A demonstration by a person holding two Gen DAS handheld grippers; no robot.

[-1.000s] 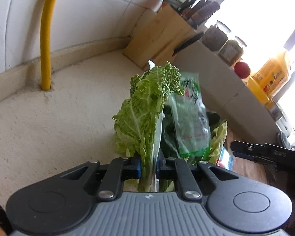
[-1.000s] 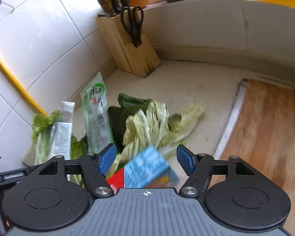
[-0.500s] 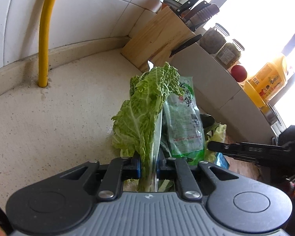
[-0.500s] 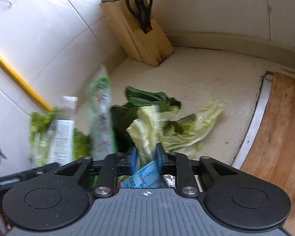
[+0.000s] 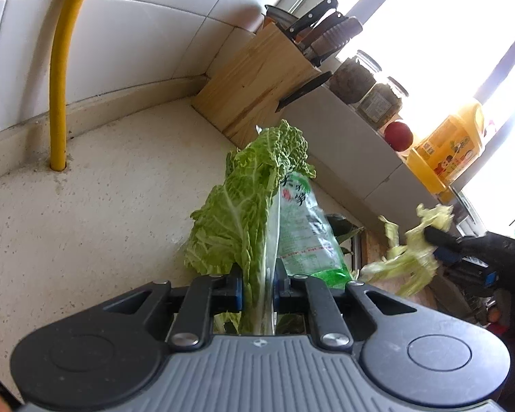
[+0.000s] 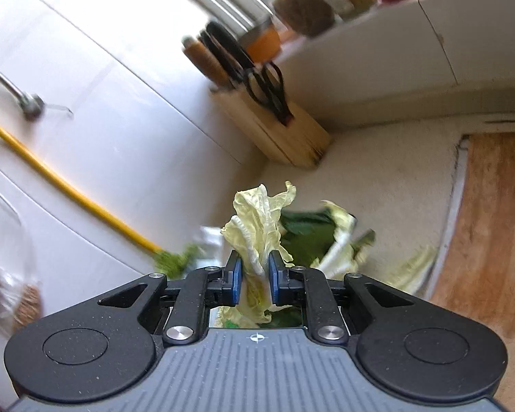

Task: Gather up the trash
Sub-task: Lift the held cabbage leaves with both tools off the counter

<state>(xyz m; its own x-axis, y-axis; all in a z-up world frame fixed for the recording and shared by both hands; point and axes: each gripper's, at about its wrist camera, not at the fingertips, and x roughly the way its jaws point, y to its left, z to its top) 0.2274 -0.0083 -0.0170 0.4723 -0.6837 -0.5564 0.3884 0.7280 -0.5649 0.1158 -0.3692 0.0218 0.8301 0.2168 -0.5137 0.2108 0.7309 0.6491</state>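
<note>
The left tool (image 5: 259, 283) is clamped on the pale stem of a green cabbage leaf (image 5: 247, 206), with a clear plastic wrapper pinched alongside it; the leaf stands up straight ahead of the jaws. Just to the right of the leaf, a green printed plastic bag (image 5: 304, 230) rises in front of the tool as well; whether the jaws grip it cannot be told. Ahead and to the left, a yellow pipe (image 5: 60, 79) goes down into the speckled tabletop (image 5: 86, 213) at the tiled wall. Further ahead stands a wooden knife block (image 5: 257, 86), and beyond it, to the right, a ledge carries jars (image 5: 355, 79), a red fruit (image 5: 398, 135) and a yellow bottle (image 5: 453, 144).

The right tool (image 6: 254, 281) is closed on a pale yellowish cabbage leaf (image 6: 261, 223) that stands up between its blue pads (image 6: 236, 283). Directly beyond it, more leaf scraps (image 6: 326, 240), dark green and pale, lie on the tabletop, blurred. To the right of this tool lies a wooden cutting board (image 6: 491, 226). In the left wrist view the right tool appears far to the right with its pale leaves hanging from it.
</note>
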